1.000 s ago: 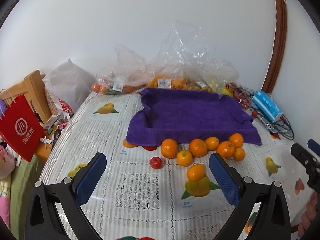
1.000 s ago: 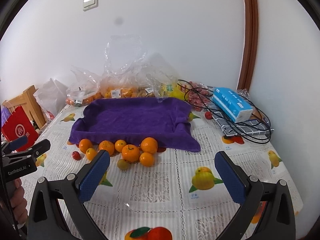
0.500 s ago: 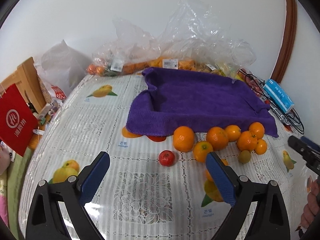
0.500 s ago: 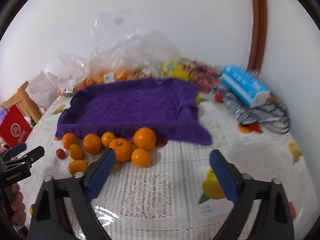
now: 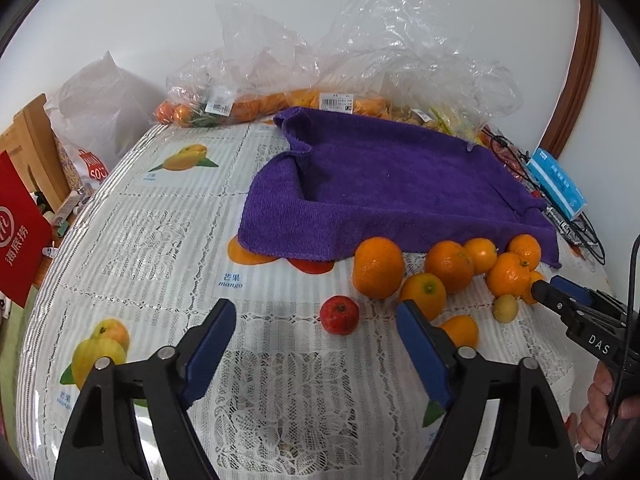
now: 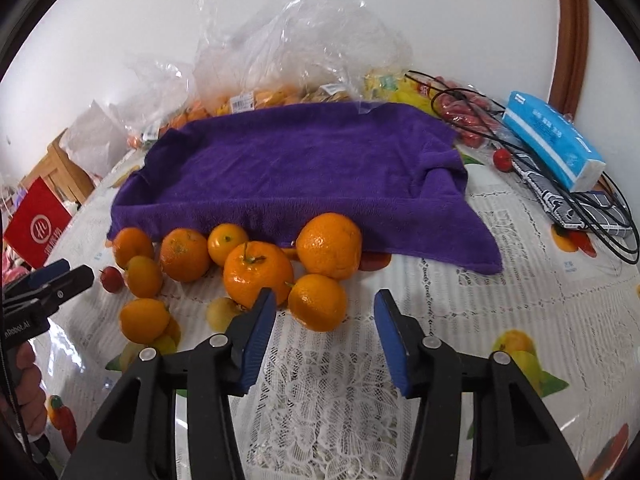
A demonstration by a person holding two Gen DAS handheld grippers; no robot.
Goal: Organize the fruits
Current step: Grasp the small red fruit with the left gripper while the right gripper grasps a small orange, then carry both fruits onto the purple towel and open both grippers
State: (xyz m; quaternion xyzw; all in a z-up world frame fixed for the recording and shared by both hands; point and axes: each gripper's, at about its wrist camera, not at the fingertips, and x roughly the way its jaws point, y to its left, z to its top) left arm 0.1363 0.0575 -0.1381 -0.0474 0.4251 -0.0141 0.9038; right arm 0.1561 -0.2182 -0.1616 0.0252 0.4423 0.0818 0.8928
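My left claw [image 5: 316, 348] closing, empty | my right claw [image 6: 325, 324] closing, empty | round orange fruits [image 6: 258, 274] all beside big purple towel [image 6: 304, 168], none on it | sorting not started

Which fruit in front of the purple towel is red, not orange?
The small red fruit at the left end of the pile. The others beside it are oranges, plus one small yellowish fruit.
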